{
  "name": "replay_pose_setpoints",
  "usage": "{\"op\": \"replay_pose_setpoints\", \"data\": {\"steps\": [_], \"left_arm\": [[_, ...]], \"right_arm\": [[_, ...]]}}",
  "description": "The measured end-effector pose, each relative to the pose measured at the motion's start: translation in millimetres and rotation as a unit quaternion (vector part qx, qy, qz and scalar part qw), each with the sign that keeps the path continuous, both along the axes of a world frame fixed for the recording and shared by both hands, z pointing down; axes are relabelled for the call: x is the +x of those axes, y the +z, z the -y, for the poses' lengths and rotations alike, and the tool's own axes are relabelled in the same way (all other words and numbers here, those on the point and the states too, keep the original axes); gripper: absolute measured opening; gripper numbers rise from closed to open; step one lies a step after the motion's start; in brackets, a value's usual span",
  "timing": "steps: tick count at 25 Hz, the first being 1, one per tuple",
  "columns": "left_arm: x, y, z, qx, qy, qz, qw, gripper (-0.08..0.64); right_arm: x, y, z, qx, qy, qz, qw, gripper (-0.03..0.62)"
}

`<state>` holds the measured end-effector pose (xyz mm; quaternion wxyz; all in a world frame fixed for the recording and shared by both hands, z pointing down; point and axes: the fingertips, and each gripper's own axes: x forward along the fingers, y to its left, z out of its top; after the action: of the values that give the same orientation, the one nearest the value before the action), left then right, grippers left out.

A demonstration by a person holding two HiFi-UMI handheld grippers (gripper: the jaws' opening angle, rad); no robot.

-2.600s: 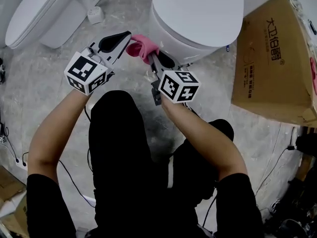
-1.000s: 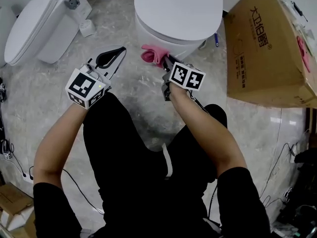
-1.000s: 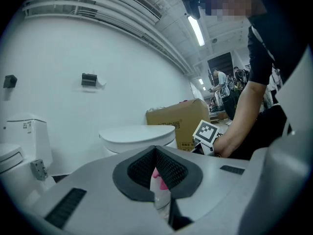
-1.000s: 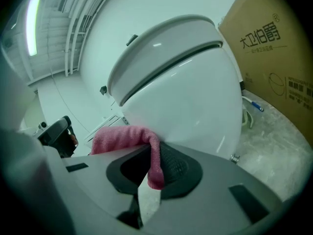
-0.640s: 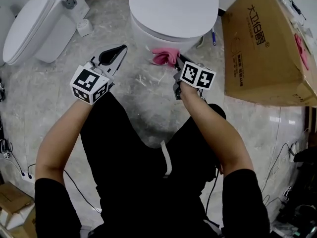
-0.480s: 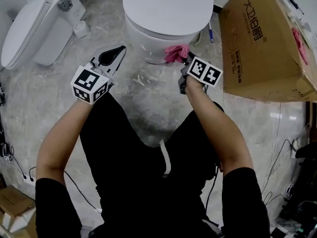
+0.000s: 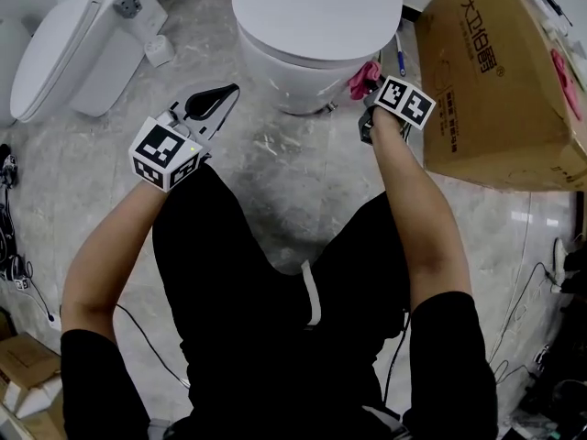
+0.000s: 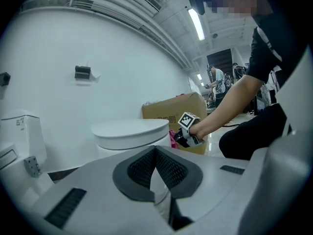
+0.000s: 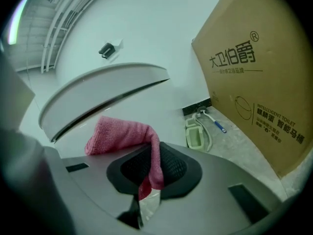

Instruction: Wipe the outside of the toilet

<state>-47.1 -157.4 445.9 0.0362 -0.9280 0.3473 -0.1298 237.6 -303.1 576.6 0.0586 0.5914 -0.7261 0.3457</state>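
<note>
1. The toilet [image 7: 316, 26] stands ahead. The pink cloth [image 7: 363, 79] now lies against the bowl's right flank, swept round from its front.
2. The right gripper [image 7: 374, 90] pinches the cloth, near the cardboard box [image 7: 495, 71].
3. The left gripper [image 7: 225, 94], jaws pressed together on nothing, stays well left; the rear probably remains unwiped.

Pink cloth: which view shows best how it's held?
Right gripper view: the pink cloth runs down between the shut fingers of the right gripper. Head view shows only a pink bit beside that gripper; left gripper view, a distant sliver.
</note>
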Motion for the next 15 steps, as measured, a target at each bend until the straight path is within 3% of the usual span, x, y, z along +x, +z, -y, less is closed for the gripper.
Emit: {"op": "replay_pose_setpoints", "data": {"steps": [7,12,15], "left_arm": [[-18.2,-1.9,4.8,0.001,-0.018,-0.006,0.9998,0.014],[-33.6,-13.4,17.9,0.006,-0.038,-0.033,0.9987,0.014],[-44.8,-16.8,28.1,0.001,-0.054,-0.060,0.9967,0.014]], "right_arm": [[9.4,-10.3,-3.3,0.022,-0.021,-0.021,0.999,0.063],[-19.1,-32.1,-59.6,0.029,-0.112,-0.009,0.993,0.063],[-62.3,-60.1,-93.9,0.049,-0.161,0.031,0.985,0.063]]}}
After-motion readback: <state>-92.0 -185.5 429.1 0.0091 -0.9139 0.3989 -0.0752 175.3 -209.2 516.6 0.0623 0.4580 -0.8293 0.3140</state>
